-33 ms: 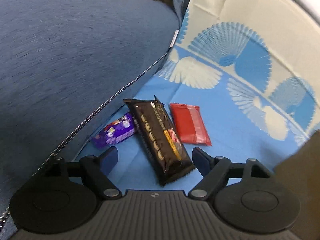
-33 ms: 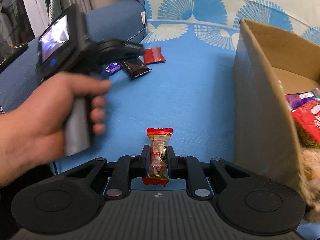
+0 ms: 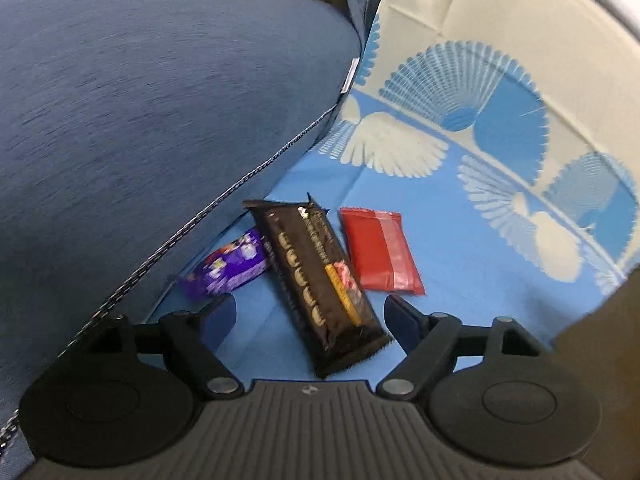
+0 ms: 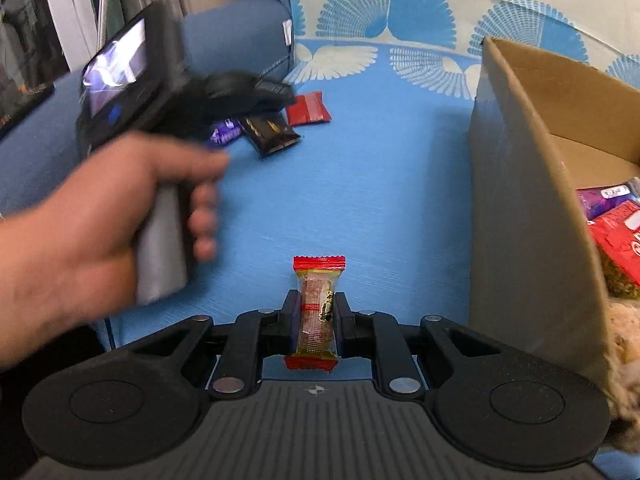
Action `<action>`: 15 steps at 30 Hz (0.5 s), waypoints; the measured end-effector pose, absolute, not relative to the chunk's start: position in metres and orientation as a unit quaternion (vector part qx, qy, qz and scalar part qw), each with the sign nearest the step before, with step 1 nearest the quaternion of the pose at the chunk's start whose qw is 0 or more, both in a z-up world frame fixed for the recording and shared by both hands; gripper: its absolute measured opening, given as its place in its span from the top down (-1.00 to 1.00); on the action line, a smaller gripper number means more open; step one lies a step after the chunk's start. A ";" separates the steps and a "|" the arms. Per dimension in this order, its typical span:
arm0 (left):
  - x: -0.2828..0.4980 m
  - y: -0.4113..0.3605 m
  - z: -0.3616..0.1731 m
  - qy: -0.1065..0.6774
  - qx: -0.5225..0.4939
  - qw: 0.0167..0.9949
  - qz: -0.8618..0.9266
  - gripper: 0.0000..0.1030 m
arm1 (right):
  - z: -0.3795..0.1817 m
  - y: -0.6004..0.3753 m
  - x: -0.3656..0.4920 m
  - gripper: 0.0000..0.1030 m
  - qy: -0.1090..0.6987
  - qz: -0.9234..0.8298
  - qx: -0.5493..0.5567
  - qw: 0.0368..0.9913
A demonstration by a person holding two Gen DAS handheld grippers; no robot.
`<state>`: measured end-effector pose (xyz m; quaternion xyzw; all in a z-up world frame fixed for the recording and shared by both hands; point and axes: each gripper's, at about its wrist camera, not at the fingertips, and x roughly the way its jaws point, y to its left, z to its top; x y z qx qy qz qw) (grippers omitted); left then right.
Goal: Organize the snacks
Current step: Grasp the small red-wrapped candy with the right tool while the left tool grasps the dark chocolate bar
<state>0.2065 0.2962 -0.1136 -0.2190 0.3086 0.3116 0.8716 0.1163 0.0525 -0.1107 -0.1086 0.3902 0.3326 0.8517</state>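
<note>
My left gripper [image 3: 309, 304] hovers low over the blue sheet with its jaws opening wide. The near end of a dark brown biscuit pack [image 3: 316, 276] lies between them, untouched by the pads. A purple snack [image 3: 232, 266] lies to the pack's left against the cushion, and a red packet [image 3: 380, 254] to its right. My right gripper [image 4: 317, 300] is shut on a small clear-wrapped candy bar with red ends [image 4: 319, 268], held upright above the sheet. In the right wrist view a hand [image 4: 100, 216] holds the left gripper [image 4: 272, 92] over those three snacks.
An open cardboard box [image 4: 520, 200] stands at the right, with purple [image 4: 608, 196] and red [image 4: 624, 232] packets inside. A big blue cushion [image 3: 140, 120] bulges along the left. The blue sheet [image 4: 360, 184] with a fan pattern covers the surface between them.
</note>
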 end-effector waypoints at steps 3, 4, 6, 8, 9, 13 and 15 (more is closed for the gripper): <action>0.225 0.294 -0.114 0.325 -0.200 0.860 0.339 -0.66 | -0.120 0.055 0.120 0.66 0.407 0.327 -0.117 0.845; 0.230 0.294 -0.115 0.331 -0.194 0.857 0.345 -0.66 | -0.122 0.055 0.121 0.66 0.418 0.327 -0.116 0.840; 0.234 0.291 -0.118 0.345 -0.180 0.852 0.351 -0.60 | -0.123 0.055 0.122 0.66 0.421 0.328 -0.121 0.837; 0.233 0.288 -0.117 0.352 -0.170 0.852 0.348 -0.12 | -0.123 0.056 0.122 0.66 0.423 0.329 -0.120 0.836; 0.231 0.286 -0.116 0.353 -0.161 0.856 0.341 0.00 | -0.122 0.056 0.122 0.66 0.425 0.330 -0.119 0.835; 0.211 0.278 -0.113 0.363 -0.153 0.867 0.306 0.23 | -0.120 0.058 0.124 0.66 0.425 0.329 -0.122 0.835; 0.193 0.274 -0.111 0.369 -0.147 0.871 0.288 0.26 | -0.120 0.057 0.123 0.66 0.423 0.327 -0.124 0.836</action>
